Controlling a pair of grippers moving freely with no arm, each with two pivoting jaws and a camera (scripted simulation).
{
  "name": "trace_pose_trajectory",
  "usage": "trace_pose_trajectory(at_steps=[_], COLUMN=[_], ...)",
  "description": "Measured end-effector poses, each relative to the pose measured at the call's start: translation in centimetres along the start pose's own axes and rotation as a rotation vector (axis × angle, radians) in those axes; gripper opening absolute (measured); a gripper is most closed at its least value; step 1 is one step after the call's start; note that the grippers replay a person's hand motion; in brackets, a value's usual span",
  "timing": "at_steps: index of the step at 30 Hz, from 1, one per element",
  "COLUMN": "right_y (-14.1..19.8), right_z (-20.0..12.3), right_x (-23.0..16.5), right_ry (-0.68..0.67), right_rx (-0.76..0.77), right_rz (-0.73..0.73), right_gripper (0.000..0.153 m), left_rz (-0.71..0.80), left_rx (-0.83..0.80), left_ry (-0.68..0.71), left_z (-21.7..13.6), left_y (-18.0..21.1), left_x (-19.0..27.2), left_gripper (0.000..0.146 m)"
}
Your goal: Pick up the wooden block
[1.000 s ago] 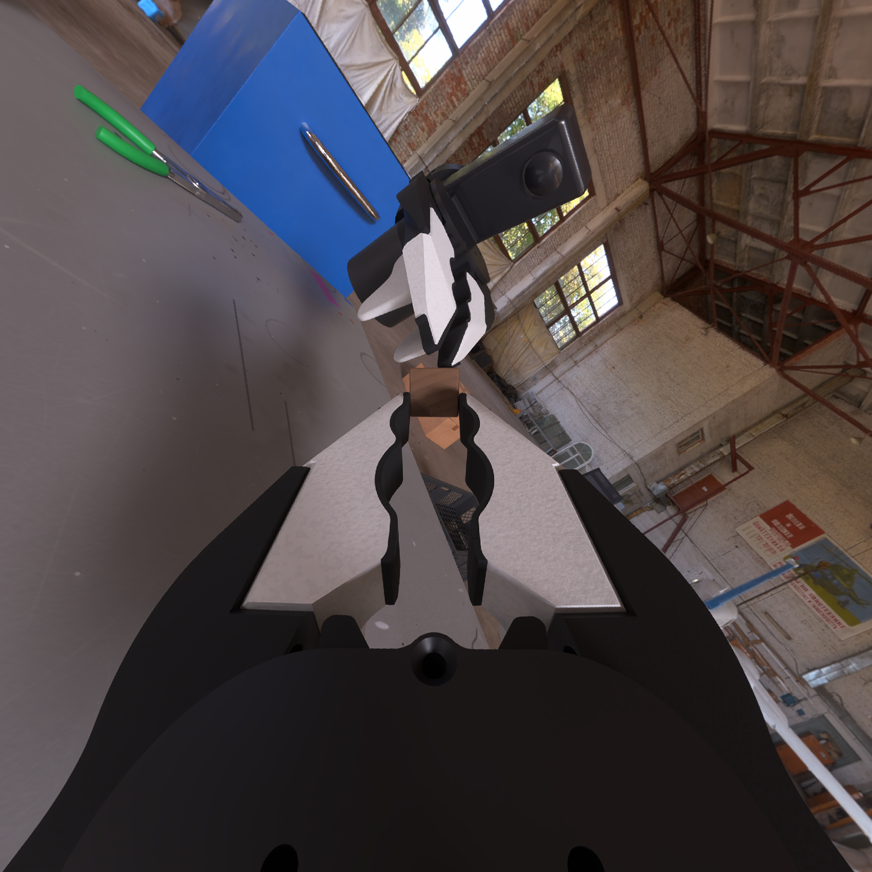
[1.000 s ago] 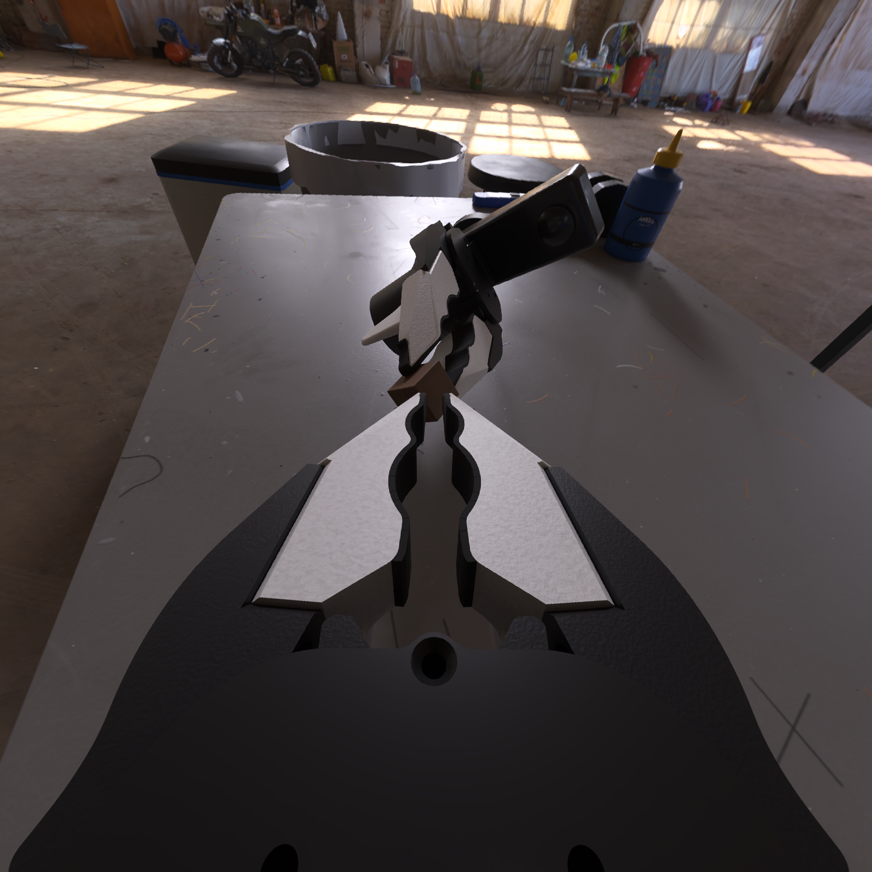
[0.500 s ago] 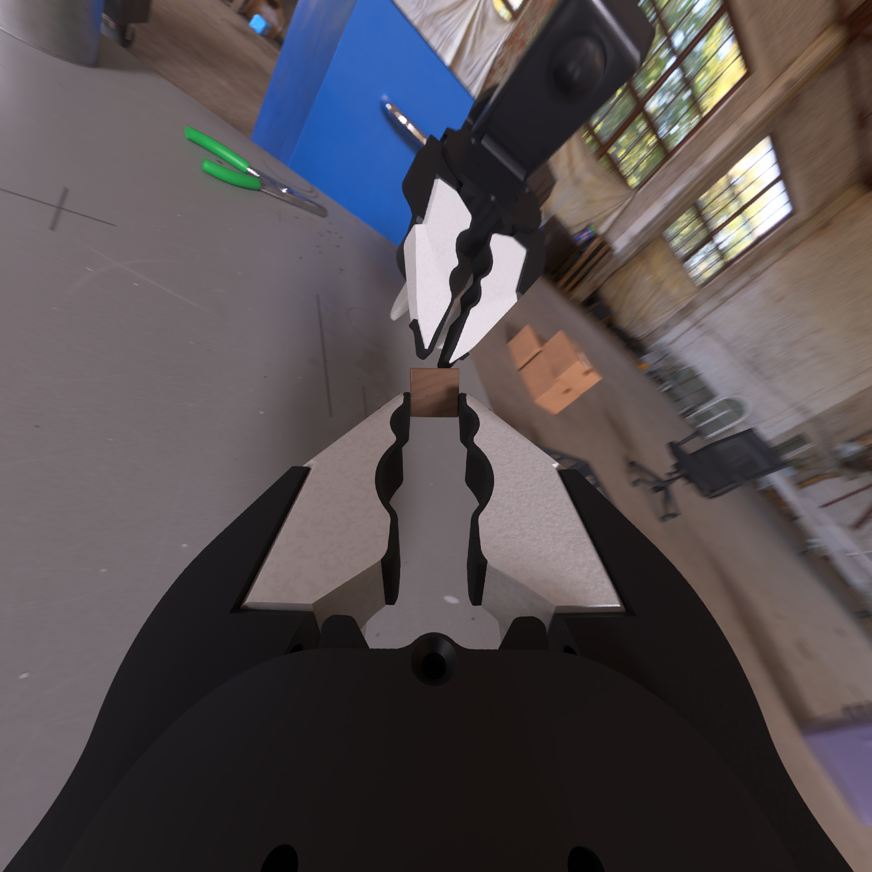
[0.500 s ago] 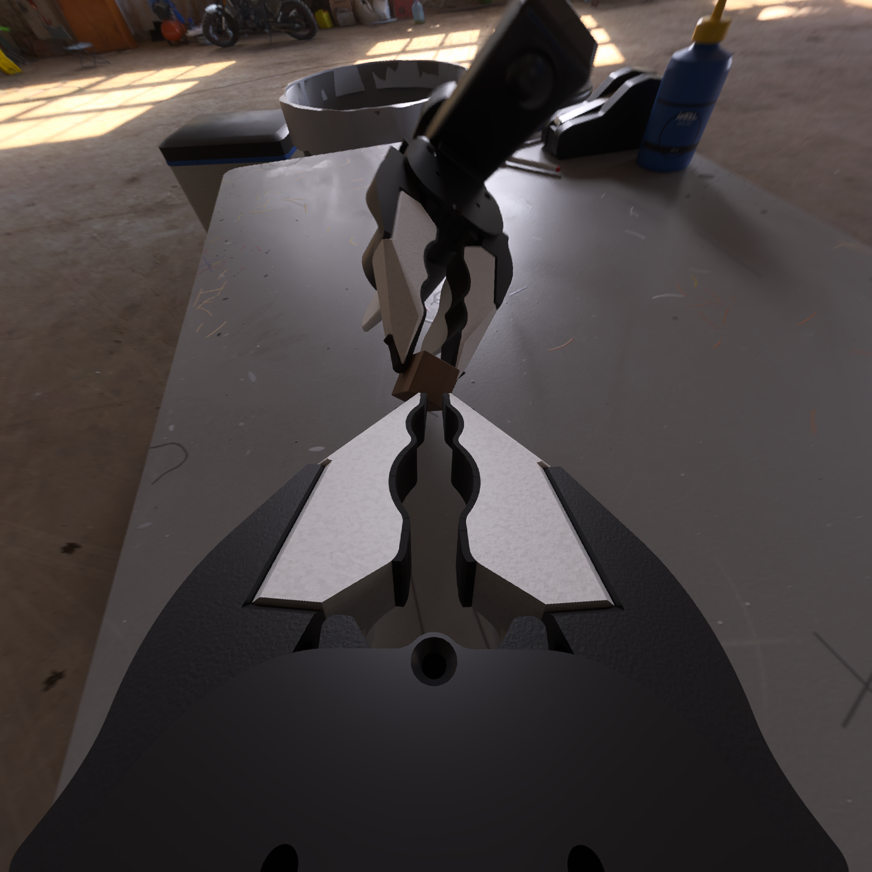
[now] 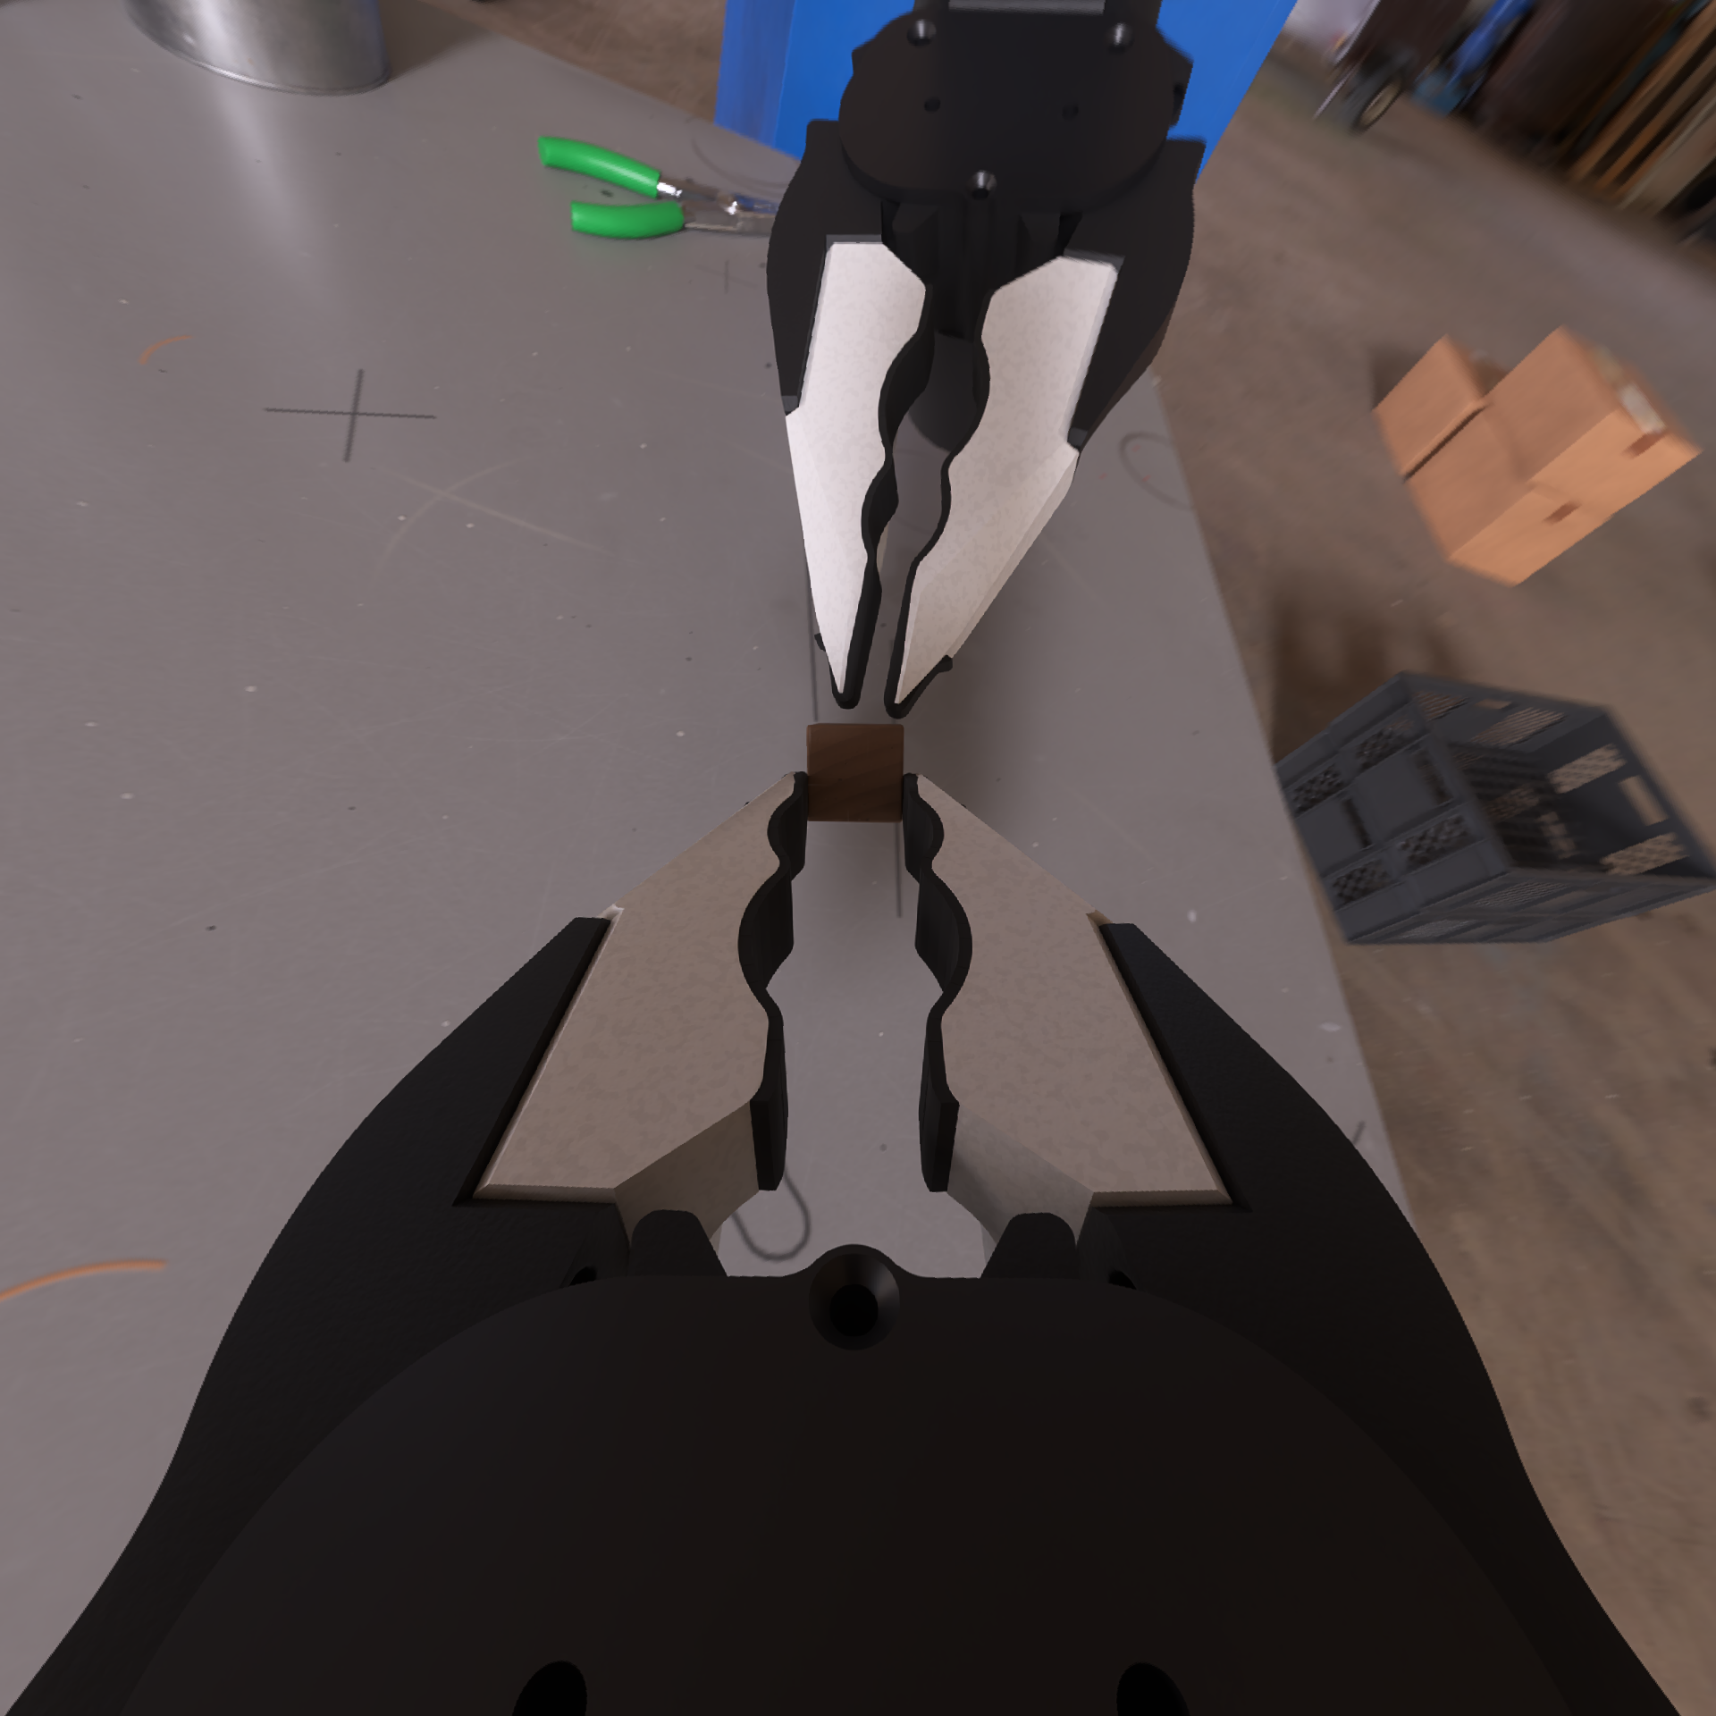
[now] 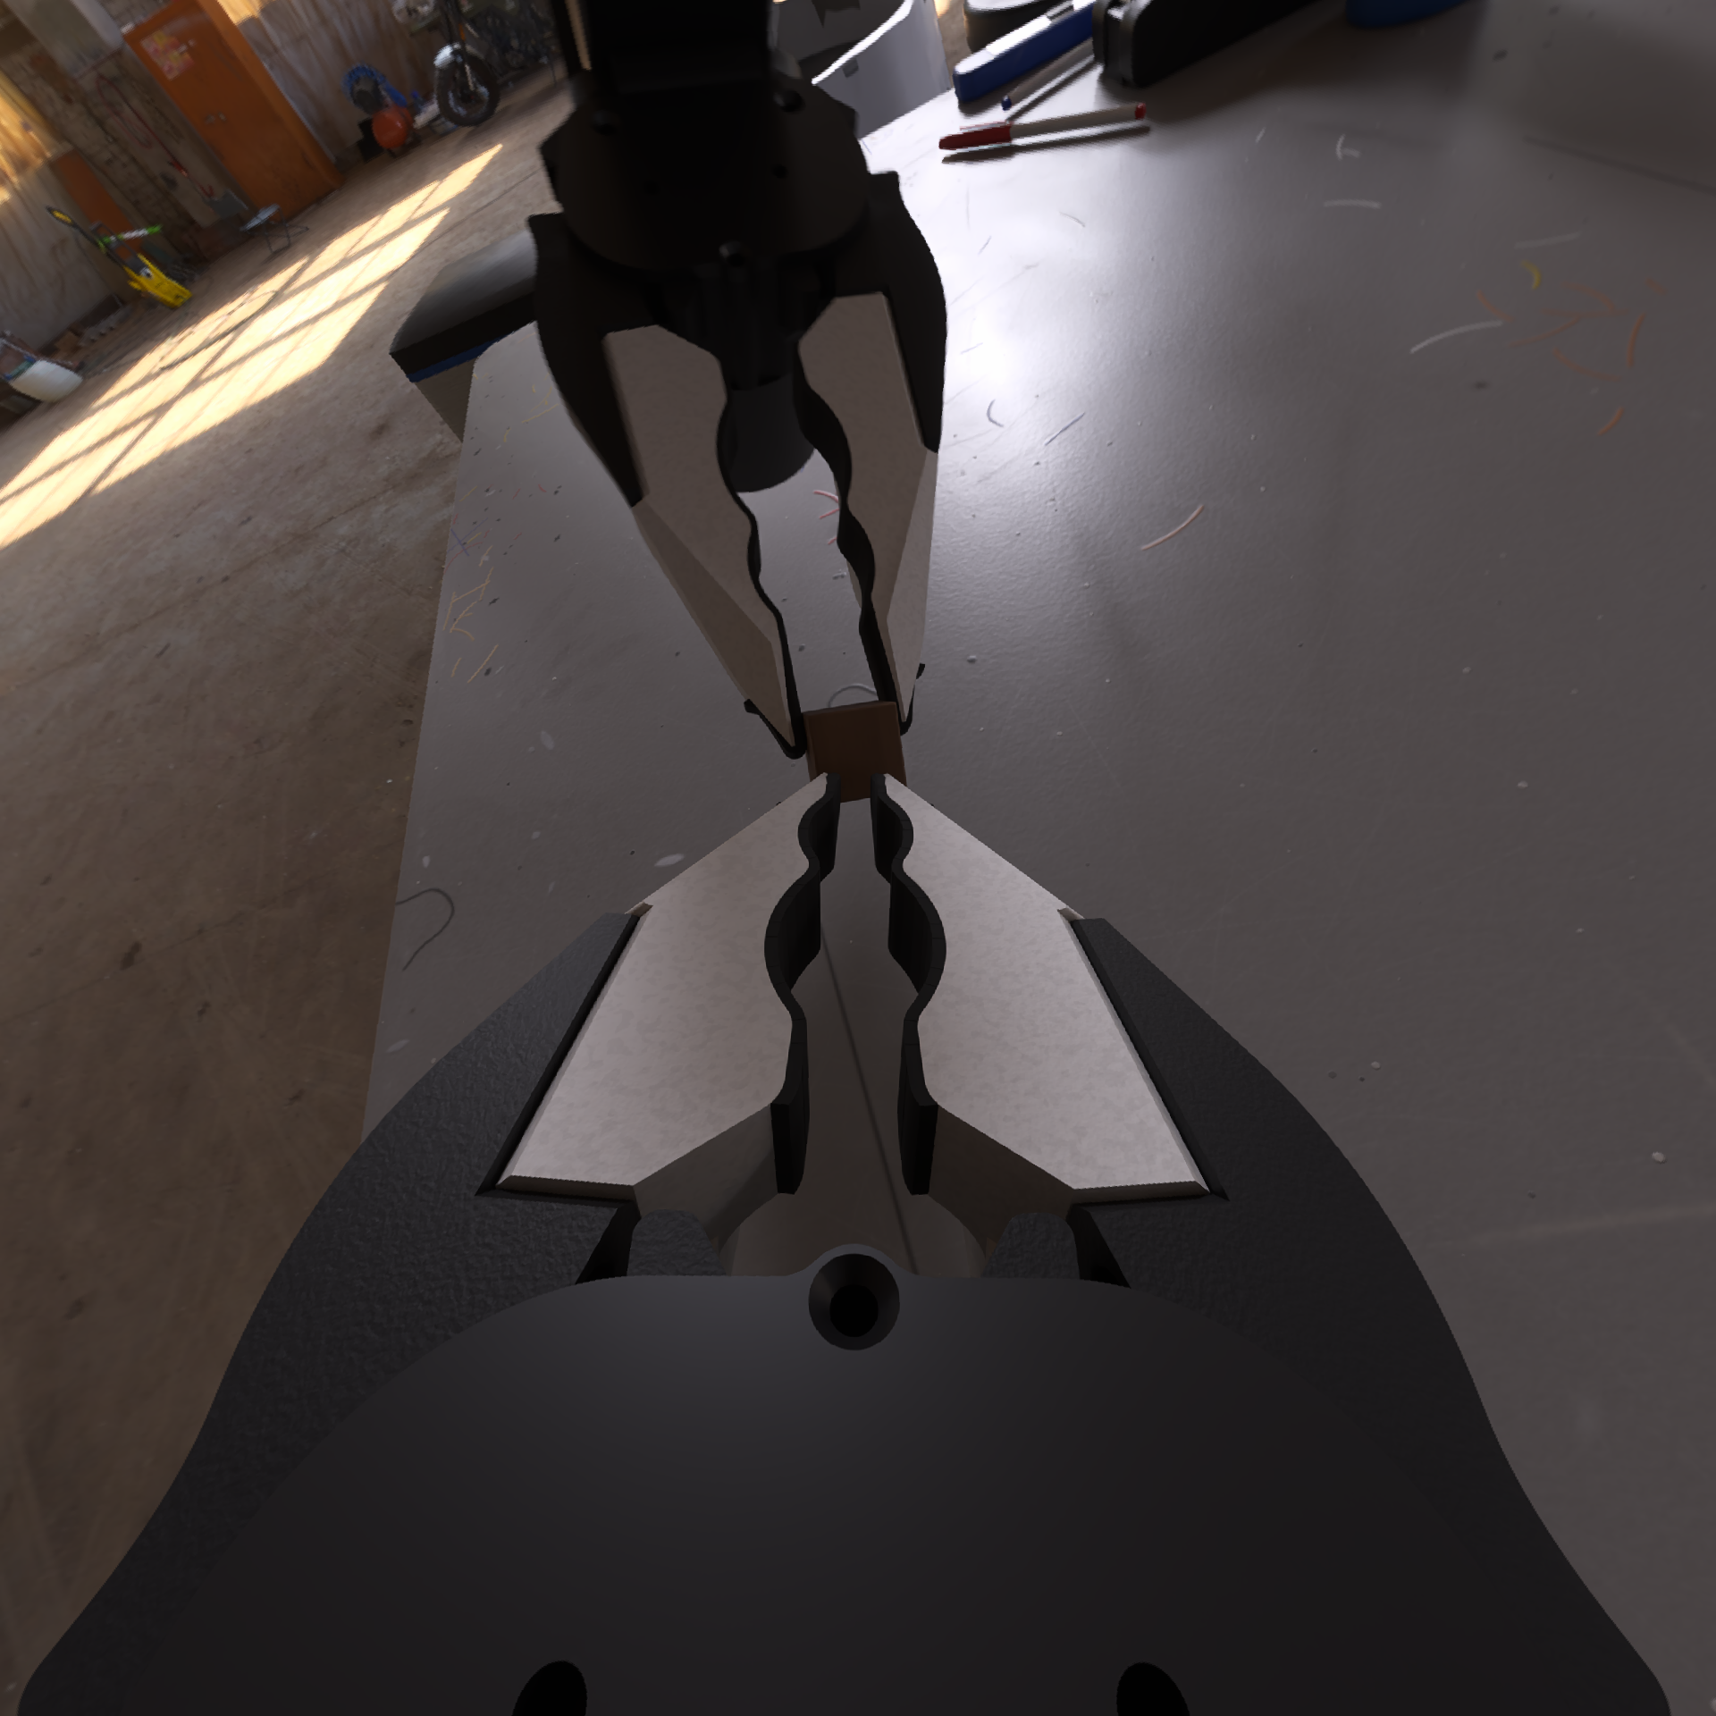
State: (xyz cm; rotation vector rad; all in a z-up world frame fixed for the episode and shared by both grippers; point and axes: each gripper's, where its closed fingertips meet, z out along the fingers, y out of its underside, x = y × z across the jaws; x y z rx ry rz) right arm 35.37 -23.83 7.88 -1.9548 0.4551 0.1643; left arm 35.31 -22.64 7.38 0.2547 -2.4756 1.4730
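Observation:
The wooden block (image 5: 854,780), a small brown cube, sits between my left gripper's (image 5: 854,800) fingertips, which are shut on its two sides over the grey table (image 5: 371,650). My right gripper (image 5: 870,703) faces it head-on from the far side. Its jaws are almost together and hold nothing, and its tips stop just short of the block. In the right wrist view, my right gripper (image 6: 854,789) points at the block (image 6: 852,747). The left gripper (image 6: 847,738) comes down from above and clamps the block.
Green-handled pliers (image 5: 631,190), a metal bucket (image 5: 269,46) and a blue cabinet (image 5: 771,65) lie beyond. A grey crate (image 5: 1486,817) and cardboard boxes (image 5: 1523,455) stand on the floor to the right. Pens (image 6: 1040,130) lie at the far table end.
Both grippers have swung round and now face each other tip to tip, looking down at the table. The block has stayed in the left gripper. The right jaws have stayed nearly together.

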Motion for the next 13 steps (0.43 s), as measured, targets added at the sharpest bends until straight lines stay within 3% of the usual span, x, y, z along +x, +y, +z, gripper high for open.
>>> trace_pose_trajectory(at_steps=[4,13], right_y=[0.33,0.83], right_z=[0.29,0.58], right_x=[0.32,0.77], right_ry=[-0.004,0.003], right_rx=[-0.018,-0.002], right_rz=[0.060,0.127], right_gripper=[0.006,0.006], left_rz=[0.048,0.023], left_rx=[-0.044,-0.015], left_ry=[-0.072,-0.090], left_z=[0.13,0.56], left_y=[0.34,0.81], left_x=[-0.36,-0.73], left_gripper=[0.020,0.020])
